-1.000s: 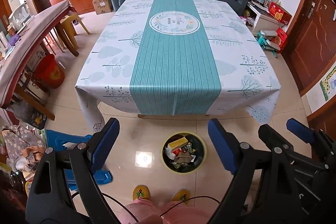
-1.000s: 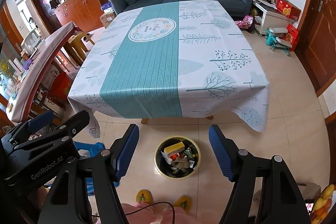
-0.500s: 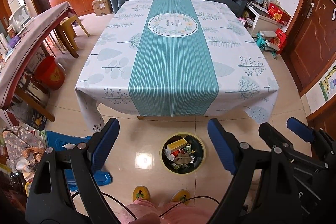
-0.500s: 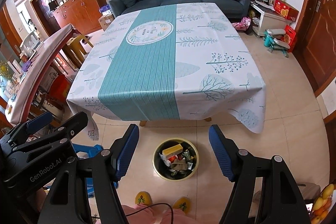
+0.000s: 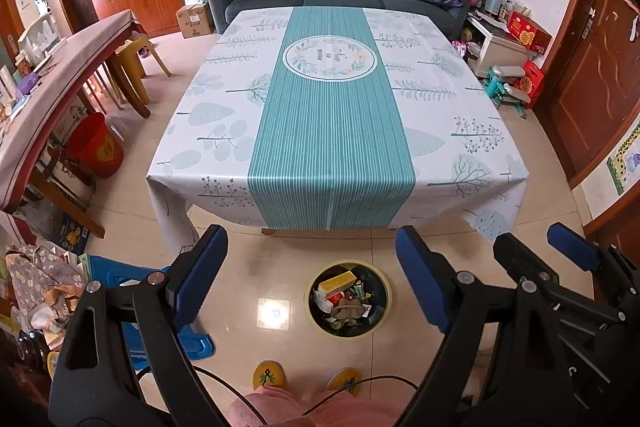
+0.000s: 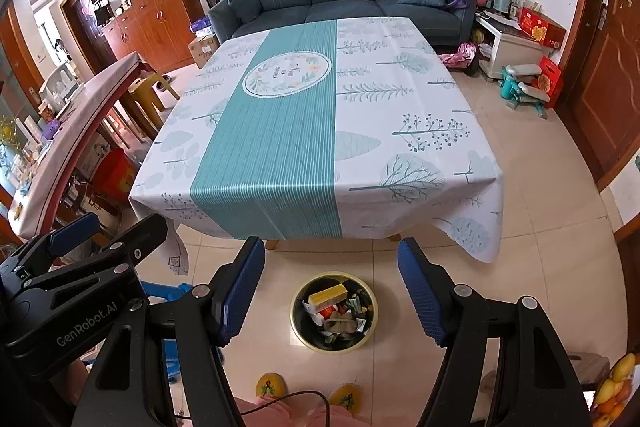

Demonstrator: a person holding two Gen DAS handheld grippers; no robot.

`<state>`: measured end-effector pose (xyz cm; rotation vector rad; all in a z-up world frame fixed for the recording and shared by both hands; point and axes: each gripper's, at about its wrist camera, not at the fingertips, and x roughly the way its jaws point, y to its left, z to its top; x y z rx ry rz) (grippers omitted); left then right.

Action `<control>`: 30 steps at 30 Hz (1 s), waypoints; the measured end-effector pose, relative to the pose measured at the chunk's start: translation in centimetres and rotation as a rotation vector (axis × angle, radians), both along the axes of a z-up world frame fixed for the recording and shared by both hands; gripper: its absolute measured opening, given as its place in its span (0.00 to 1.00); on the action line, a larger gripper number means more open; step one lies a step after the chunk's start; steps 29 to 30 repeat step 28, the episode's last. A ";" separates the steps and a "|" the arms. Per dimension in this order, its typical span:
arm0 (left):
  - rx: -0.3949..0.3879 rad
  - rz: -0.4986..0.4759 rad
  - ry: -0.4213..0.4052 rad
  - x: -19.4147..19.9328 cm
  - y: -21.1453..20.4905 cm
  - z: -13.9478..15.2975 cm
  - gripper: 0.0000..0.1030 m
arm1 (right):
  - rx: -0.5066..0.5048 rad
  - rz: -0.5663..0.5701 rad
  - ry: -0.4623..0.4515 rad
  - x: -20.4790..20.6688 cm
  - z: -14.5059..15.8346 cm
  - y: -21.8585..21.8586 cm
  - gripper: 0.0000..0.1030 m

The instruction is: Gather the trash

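Nothing on the floor or table has shifted since a second ago; only the views drift slightly. "GenRobot.AI" is printed on the left gripper (image 6: pixel 78 239). Left gripper and right gripper (image 6: pixel 331 291) both hang open and empty above the trash bin (image 6: pixel 298 327), which holds a yellow box (image 6: pixel 328 294) and wrappers, near the table (image 6: pixel 400 115).

The left gripper (image 5: pixel 310 283) hangs with blue-padded jaws wide apart and empty. Between them, at six o'clock on the glossy tiled floor (image 5: pixel 256 267), stands a round yellow-rimmed bin (image 5: pixel 310 315) holding wrappers. The leaf-printed teal-striped tablecloth (image 5: pixel 332 131) spreads toward twelve.
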<state>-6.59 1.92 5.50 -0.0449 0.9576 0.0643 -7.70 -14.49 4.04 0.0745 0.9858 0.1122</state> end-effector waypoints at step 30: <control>0.003 0.002 -0.039 0.0 -0.2 1.3 0.81 | -0.005 -0.002 -0.019 0.1 0.8 -0.4 0.68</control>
